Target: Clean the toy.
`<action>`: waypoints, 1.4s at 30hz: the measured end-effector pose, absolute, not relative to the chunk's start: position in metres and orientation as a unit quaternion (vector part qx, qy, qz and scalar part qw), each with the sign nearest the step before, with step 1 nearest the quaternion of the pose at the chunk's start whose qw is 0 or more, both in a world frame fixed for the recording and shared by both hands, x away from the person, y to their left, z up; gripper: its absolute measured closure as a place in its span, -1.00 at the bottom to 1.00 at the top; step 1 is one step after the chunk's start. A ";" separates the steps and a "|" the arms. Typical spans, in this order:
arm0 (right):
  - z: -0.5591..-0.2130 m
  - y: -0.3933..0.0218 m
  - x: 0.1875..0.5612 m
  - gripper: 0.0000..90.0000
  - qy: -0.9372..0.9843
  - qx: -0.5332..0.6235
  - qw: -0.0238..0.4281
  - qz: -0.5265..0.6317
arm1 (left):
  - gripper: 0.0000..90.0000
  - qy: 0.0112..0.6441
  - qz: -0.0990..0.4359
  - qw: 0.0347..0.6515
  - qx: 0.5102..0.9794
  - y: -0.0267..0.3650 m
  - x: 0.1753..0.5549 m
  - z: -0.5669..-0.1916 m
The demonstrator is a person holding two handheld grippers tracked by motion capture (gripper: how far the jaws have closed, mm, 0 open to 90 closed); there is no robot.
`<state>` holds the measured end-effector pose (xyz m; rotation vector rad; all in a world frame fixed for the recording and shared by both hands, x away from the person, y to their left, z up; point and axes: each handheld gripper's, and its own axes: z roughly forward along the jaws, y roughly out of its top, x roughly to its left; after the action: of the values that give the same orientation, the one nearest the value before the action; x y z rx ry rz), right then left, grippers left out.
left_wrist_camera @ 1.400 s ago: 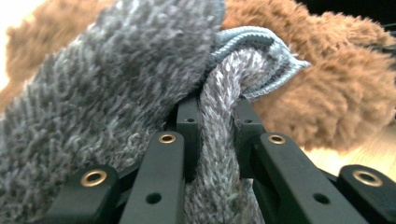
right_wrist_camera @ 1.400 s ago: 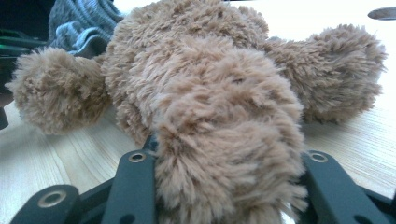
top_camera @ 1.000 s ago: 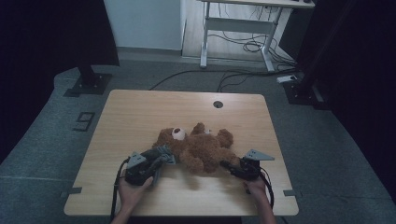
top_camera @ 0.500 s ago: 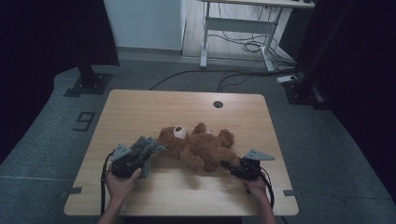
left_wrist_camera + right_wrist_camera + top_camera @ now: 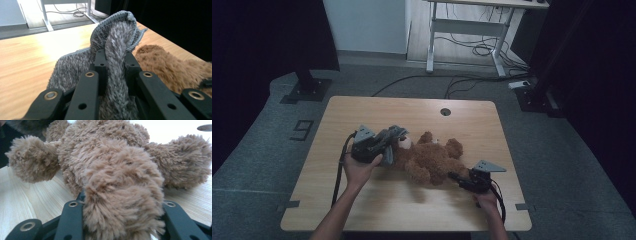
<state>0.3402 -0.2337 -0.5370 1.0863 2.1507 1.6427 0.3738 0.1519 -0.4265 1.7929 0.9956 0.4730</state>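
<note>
A brown teddy bear (image 5: 432, 160) lies on its back in the middle of the wooden table (image 5: 422, 112). My left gripper (image 5: 384, 145) is shut on a grey knitted cloth (image 5: 393, 135) at the bear's head. In the left gripper view the grey cloth (image 5: 117, 45) stands up pinched between the jaws, with the bear's fur (image 5: 170, 67) to the right. My right gripper (image 5: 457, 177) is shut on the bear's leg at the lower right. The right gripper view has that furry leg (image 5: 122, 202) between the jaws and the bear's body (image 5: 105, 145) beyond.
A round cable hole (image 5: 445, 111) sits near the table's far edge. Beyond the table stand a white desk frame (image 5: 467, 30) with loose cables on the floor and a black stand base (image 5: 304, 90) at the left.
My left gripper has carried the grey cloth up from the table's left front to the bear's head. The right gripper has stayed on the leg.
</note>
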 end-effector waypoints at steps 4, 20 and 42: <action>-0.538 -0.234 0.338 0.27 0.733 0.367 0.113 0.561 | 0.72 0.403 0.192 0.493 0.747 0.139 0.387 -0.423; -0.538 -0.233 0.340 0.21 0.733 0.381 0.113 0.552 | 0.74 0.404 0.147 0.453 0.781 0.117 0.393 -0.457; -0.507 -0.232 0.334 -0.37 0.705 0.415 0.142 0.558 | 0.76 0.411 0.121 0.498 0.754 0.123 0.348 -0.490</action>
<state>0.3342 -0.2317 -0.5071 1.1963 2.0340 1.6100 0.3481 0.1228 -0.4902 1.8263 0.9943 0.2923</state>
